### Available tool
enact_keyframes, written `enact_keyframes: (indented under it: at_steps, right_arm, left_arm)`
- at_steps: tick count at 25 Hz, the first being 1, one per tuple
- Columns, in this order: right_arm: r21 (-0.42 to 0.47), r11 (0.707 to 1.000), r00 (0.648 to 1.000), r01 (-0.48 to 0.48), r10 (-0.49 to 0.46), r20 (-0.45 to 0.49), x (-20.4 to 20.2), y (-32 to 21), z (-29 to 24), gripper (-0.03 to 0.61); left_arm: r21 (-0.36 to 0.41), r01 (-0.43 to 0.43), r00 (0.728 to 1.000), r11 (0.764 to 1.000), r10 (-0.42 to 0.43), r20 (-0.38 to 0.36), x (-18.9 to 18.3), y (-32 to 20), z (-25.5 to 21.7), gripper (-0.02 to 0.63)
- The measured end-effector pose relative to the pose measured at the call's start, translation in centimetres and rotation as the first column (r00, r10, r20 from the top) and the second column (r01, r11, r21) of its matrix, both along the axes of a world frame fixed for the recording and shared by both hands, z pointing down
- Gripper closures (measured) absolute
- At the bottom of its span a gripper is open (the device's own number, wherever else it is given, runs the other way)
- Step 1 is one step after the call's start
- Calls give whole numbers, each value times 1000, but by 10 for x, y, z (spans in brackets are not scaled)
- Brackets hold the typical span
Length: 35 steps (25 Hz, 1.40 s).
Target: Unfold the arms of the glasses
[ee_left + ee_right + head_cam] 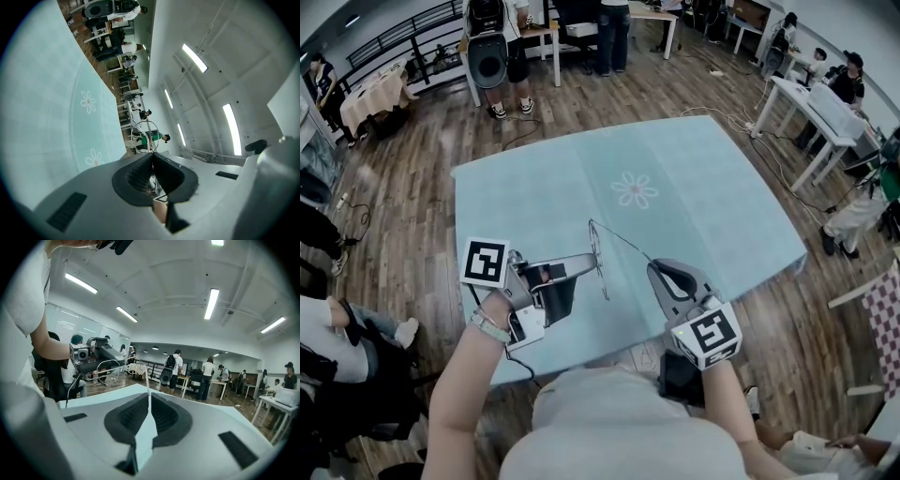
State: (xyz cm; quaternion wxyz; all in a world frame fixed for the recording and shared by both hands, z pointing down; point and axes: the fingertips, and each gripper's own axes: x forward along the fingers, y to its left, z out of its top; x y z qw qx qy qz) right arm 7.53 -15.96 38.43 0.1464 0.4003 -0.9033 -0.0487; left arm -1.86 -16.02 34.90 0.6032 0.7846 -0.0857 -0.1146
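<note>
Thin wire-rimmed glasses (599,246) hang above the light-blue tablecloth. My left gripper (594,262) is shut on their frame and points level to the right. One thin arm (623,244) of the glasses runs from the frame's far end toward my right gripper (655,270), which is shut on its tip. In the left gripper view a wire lens ring (145,133) sticks out past the shut jaws. In the right gripper view the arm (147,380) rises from between the shut pads, and the left gripper (96,355) with the lens rings (107,369) is at the left.
The table (694,187) has a light-blue cloth with a flower print (635,189). A wooden floor surrounds it. People stand by tables at the back (609,33), a white desk (816,108) stands at the right, and seated people are at the left (337,328).
</note>
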Motion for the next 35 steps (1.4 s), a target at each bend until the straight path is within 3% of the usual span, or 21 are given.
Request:
enact_keyframes:
  at_steps: [35]
  right_arm:
    - [19, 996, 996, -87, 87, 31, 4, -62, -21, 546]
  left_arm:
    - [-6, -55, 998, 998, 55, 28, -8, 21, 13, 603]
